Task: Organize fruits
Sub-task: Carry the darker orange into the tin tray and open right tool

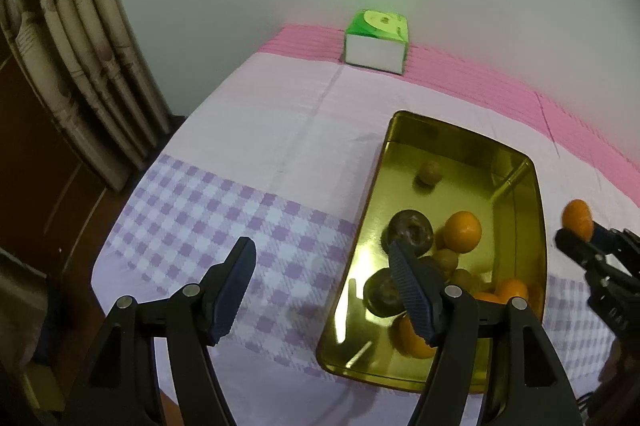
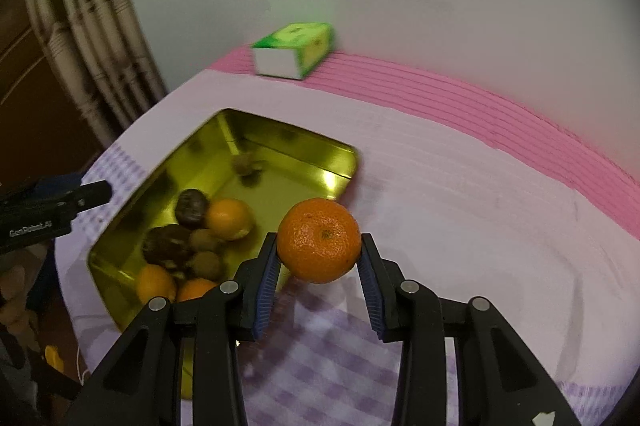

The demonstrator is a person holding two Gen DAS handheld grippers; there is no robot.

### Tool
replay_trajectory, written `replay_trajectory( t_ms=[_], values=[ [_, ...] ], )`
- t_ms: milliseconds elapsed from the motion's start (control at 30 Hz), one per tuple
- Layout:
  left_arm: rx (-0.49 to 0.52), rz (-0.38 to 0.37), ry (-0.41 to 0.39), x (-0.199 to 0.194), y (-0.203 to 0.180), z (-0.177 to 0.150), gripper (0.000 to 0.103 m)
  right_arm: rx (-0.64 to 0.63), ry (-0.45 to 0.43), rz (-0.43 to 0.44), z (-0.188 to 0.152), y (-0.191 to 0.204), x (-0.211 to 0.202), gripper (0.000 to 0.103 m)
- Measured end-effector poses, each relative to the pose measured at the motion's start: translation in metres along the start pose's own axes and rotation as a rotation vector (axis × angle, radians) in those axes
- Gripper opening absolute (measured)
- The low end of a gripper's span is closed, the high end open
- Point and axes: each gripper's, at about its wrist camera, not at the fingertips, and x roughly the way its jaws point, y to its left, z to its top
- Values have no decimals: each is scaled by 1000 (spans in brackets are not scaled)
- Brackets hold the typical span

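A gold metal tray (image 1: 520, 185) (image 2: 120, 209) lies on the cloth-covered table and holds several fruits: oranges (image 1: 463, 232) (image 2: 228, 218), dark round fruits (image 1: 410, 229) (image 2: 192, 206) and small brownish ones (image 1: 429, 172) (image 2: 206, 264). My right gripper (image 2: 319, 258) is shut on an orange mandarin (image 2: 319, 240), held in the air just right of the tray's near corner; it also shows at the right edge of the left wrist view as the mandarin (image 1: 577, 218). My left gripper (image 1: 322, 258) is open and empty, one finger over the checked cloth, the other over the tray.
A green and white tissue box (image 1: 376, 41) (image 2: 294, 49) stands at the table's far edge by the wall. Curtains (image 1: 80, 45) and dark wood furniture lie beyond the table's left edge. The pale and pink cloth (image 2: 460, 193) stretches right of the tray.
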Motion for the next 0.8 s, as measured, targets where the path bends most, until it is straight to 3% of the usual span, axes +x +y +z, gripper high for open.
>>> replay_trajectory(
  t_ms=[300,800],
  values=[
    [-4,-3,28,-5,7,-8,70,-97,49,64,5,49,31,36],
    [-19,15,56,-10,17,-20,71,-138,134,23,-3,56,63,35]
  ],
)
